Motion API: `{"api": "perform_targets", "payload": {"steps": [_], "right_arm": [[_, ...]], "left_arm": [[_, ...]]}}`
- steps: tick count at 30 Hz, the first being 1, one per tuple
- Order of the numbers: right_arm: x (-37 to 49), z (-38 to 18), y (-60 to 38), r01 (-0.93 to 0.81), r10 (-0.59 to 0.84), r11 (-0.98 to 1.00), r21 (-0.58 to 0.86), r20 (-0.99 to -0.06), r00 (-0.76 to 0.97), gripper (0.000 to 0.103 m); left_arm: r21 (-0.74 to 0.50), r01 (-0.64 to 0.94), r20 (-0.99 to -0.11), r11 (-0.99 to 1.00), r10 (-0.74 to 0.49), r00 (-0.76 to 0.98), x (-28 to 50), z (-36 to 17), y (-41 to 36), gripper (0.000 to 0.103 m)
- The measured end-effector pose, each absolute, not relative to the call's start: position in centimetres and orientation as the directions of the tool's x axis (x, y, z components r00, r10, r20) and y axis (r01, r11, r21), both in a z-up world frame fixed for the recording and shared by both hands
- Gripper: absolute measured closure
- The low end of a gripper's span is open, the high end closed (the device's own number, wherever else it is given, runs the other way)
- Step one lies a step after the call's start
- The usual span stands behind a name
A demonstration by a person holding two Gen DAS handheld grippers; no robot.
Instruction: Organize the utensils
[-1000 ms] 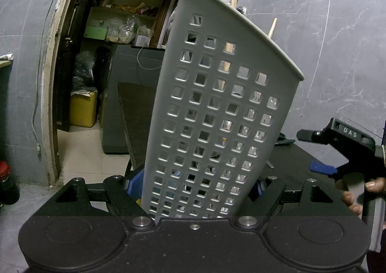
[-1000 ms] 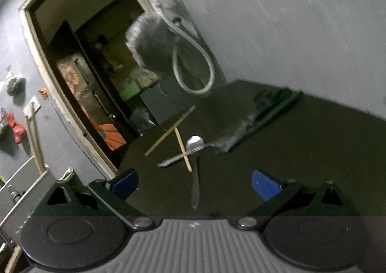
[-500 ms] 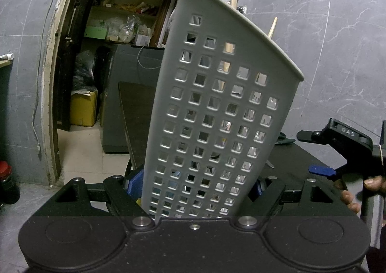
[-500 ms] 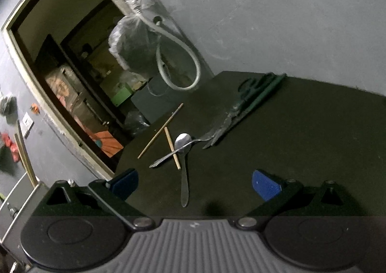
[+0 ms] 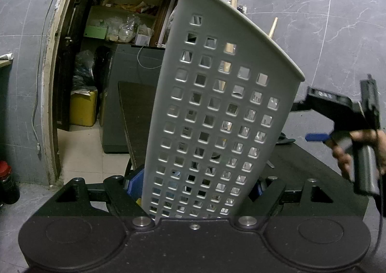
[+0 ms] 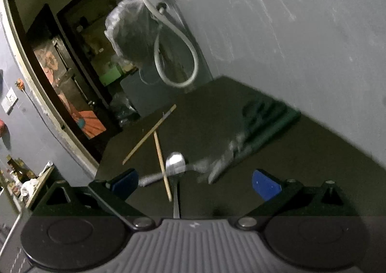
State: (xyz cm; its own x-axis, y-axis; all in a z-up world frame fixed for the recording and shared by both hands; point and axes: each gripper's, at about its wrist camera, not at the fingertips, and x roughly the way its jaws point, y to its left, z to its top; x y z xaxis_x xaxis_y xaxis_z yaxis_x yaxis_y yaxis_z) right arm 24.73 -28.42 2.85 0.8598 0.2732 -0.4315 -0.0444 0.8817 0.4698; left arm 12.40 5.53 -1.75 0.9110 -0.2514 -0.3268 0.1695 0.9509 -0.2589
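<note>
While the left claw (image 5: 195, 191) grips the base of the perforated grey utensil holder (image 5: 217, 113), which stands tilted with wooden sticks (image 5: 273, 28) poking above its rim, the right claw (image 6: 195, 181) hangs wide open and empty over the dark table (image 6: 301, 164).

Loose utensils lie in a heap just ahead of the right claw:
- steel spoon (image 6: 175, 164), bowl away from the camera, handle running back between the blue pads (image 6: 265, 185);
- two wooden chopsticks (image 6: 160, 150), crossed, one resting over the spoon's neck;
- a second metal piece (image 6: 150, 179) lying crosswise under the spoon; type cannot be told;
- green-handled tools (image 6: 267, 123) farther right, blurred, probably scissors and a knife.

Handling judgement: the spoon is rigid, light, smooth and thin, lying flat, so it will likely slip. Best hold is across the narrow handle near the neck. Chopsticks are light and stiff and will roll.

Obstruction: the chopstick on top of the spoon will be dragged or flicked if the spoon is lifted first. The holder is light plastic, already part filled; its tilt could tip the contents.
</note>
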Motion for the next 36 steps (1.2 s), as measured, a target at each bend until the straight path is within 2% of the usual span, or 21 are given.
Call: {"api": "perform_targets", "payload": {"steps": [9, 17, 27, 30, 36], "right_arm": [[30.3, 3.2, -27.6, -0.139, 0.345, 0.876, 0.462, -0.400, 0.849, 0.000], [34.4, 0.7, -28.5, -0.071, 0.339, 0.855, 0.514, -0.450, 0.826, 0.000], [34.7, -0.8, -29.2, -0.088, 0.389, 0.815, 0.572, -0.429, 0.815, 0.002], [34.9, -0.9, -29.4, -0.090, 0.391, 0.809, 0.581, -0.418, 0.820, 0.004], [35.1, -1.3, -29.1, -0.076, 0.375, 0.819, 0.569, -0.430, 0.821, 0.019]], "left_arm": [[-0.261, 0.170, -0.327, 0.950, -0.253, 0.911, 12.5, -1.7, 5.5, 0.021], [-0.262, 0.175, -0.327, 0.949, -0.258, 0.909, 12.8, -1.8, 5.6, 0.021], [-0.261, 0.174, -0.329, 0.949, -0.257, 0.909, 12.9, -1.9, 5.6, 0.020], [-0.262, 0.174, -0.328, 0.949, -0.257, 0.909, 12.9, -1.9, 5.6, 0.021], [-0.261, 0.174, -0.328, 0.949, -0.257, 0.909, 12.9, -1.9, 5.6, 0.020]]}}
